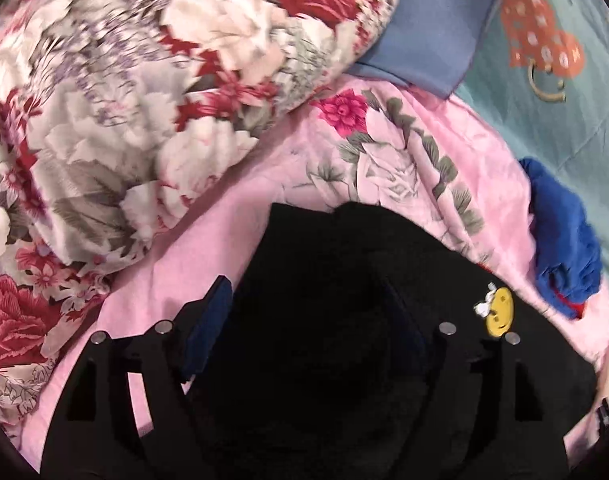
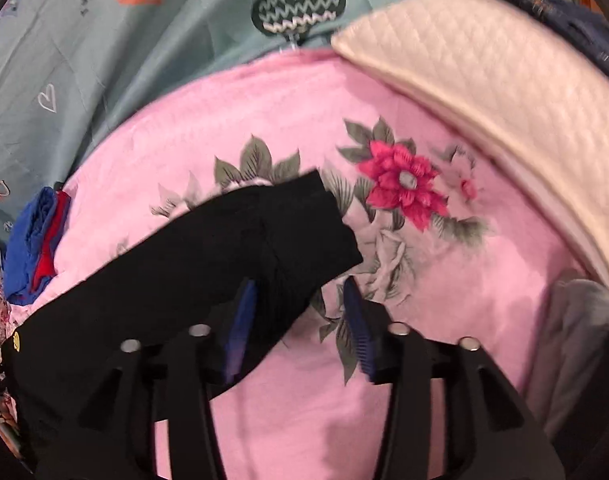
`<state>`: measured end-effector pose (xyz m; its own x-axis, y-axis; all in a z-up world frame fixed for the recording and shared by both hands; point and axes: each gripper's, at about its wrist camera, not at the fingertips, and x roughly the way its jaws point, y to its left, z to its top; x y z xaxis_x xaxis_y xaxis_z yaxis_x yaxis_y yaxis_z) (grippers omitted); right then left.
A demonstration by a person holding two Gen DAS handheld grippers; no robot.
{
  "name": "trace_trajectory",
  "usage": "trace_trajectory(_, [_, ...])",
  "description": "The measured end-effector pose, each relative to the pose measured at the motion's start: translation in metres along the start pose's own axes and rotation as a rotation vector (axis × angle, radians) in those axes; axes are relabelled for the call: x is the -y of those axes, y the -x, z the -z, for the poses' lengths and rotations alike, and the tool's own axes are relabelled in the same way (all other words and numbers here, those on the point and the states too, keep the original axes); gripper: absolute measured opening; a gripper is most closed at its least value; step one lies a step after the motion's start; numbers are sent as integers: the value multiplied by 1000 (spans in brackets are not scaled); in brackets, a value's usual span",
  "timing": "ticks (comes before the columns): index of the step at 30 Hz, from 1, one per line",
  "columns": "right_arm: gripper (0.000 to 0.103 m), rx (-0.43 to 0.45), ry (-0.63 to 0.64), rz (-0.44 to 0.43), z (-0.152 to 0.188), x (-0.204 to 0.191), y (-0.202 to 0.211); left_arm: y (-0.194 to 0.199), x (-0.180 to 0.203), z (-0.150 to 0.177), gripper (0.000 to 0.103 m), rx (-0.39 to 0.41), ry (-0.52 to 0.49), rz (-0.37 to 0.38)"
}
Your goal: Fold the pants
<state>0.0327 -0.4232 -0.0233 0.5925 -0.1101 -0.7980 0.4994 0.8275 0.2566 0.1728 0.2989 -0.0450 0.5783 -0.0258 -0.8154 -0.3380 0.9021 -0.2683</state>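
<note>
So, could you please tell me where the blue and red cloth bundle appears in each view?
Left wrist: bundle at the right edge, beside the black pants.
Right wrist: bundle at the left edge.
Shared landmark: the yellow smiley patch on the pants.

Even indoor light, fisheye-warped, slightly motion-blurred

Black, slotted left tool (image 1: 304, 320) and right tool (image 2: 300, 320), silver rivets, seemingly ribbed blue pads (image 2: 358, 328).
</note>
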Motion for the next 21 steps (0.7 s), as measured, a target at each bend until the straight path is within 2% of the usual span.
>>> trace_trajectory(3, [53,28,27,-136,-4,-23,22,3,-17,-5,80,-23,91,52])
trace_trajectory(5, [55,33,93,-220,-6,-56,35,-2,-22,-6,80,-42,130,65])
trace_trajectory(7, [56,26,173,-269,-3,-88,43,-10,-24,-6,80,-66,159,78])
trace_trajectory(11, [55,-28,342,-355,13,-157,43,-18,-14,-12,80,-45,176,67])
trace_trajectory(15, [55,-66,516,-375,39,-214,29,-24,-4,-16,81,-20,186,41])
trace_trajectory(17, [55,-87,623,-369,51,-243,15,-24,6,-15,69,-8,155,53])
trace_trajectory(18, [55,-88,677,-357,57,-256,9,-21,13,-14,52,2,120,53])
trace_trajectory(20, [55,-95,750,-350,65,-274,1,-18,31,-10,35,7,33,42])
trace_trajectory(21, [55,-98,801,-346,69,-288,-6,-19,35,-10,30,-2,17,49])
